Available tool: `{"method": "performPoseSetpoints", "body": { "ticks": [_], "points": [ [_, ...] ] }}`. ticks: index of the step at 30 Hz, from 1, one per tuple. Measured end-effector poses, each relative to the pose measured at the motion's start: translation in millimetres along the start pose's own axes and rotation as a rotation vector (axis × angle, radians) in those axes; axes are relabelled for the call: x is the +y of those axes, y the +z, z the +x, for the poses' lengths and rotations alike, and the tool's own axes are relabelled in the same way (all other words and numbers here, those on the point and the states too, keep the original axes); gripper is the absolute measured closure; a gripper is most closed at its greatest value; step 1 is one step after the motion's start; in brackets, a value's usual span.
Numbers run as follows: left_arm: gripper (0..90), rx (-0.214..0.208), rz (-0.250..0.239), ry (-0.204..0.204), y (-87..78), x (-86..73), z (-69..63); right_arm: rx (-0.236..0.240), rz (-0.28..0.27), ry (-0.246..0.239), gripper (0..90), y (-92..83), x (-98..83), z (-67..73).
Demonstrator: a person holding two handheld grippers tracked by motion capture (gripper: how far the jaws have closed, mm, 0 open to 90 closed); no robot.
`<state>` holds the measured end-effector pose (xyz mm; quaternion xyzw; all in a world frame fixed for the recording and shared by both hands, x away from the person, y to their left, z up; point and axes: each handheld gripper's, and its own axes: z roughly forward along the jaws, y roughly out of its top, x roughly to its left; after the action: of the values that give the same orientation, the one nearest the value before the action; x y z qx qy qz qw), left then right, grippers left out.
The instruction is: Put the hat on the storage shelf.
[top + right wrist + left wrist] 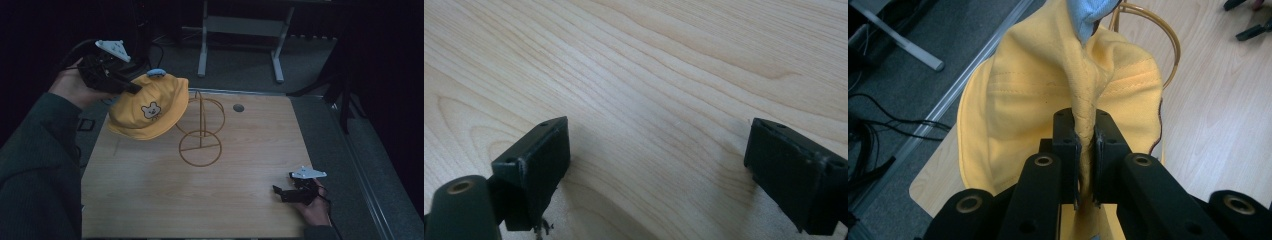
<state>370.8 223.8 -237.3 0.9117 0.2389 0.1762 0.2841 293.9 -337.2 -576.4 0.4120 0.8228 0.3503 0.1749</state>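
a dim lab or test room: bare wooden table [200,200], grey carpet floor [240,60], metal desk frame [240,30], loose cables [878,125].

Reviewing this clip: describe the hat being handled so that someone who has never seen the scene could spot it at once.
Start at the wooden table and go to its far left corner, beside the gold wire stand. There the left claw is shut on a fold of a yellow hat. A small bear face on its front and a light blue tab on top mark it out.
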Motion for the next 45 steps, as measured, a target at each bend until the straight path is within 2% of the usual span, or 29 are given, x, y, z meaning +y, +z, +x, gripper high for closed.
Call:
{"method": "performPoseSetpoints", "body": {
  "ticks": [11,15,26,40,45],
  "points": [
    [83.5,-0.002,-0.009,0.006,1.0,7.1,-0.1,0.000,0.000,-0.001,11.0,0.0,0.0,-0.1],
    [83.5,-0.029,-0.036,0.005,4.4,12.2,0.1,0.000,0.000,-0.001,11.1,0.0,0.0,-0.1],
    [83.4,-0.038,-0.042,0.021,10.6,23.5,-3.6,0.000,0.000,0.001,11.1,0.0,0.0,0.0],
    [83.2,-0.086,-0.059,0.024,33.6,45.6,-6.9,0.000,-0.001,-0.002,11.0,0.0,0.0,-0.2],
    [82.9,-0.090,-0.057,0.025,41.3,51.0,-7.8,0.000,0.001,-0.003,11.1,-0.2,0.1,-0.3]
  ]
}}
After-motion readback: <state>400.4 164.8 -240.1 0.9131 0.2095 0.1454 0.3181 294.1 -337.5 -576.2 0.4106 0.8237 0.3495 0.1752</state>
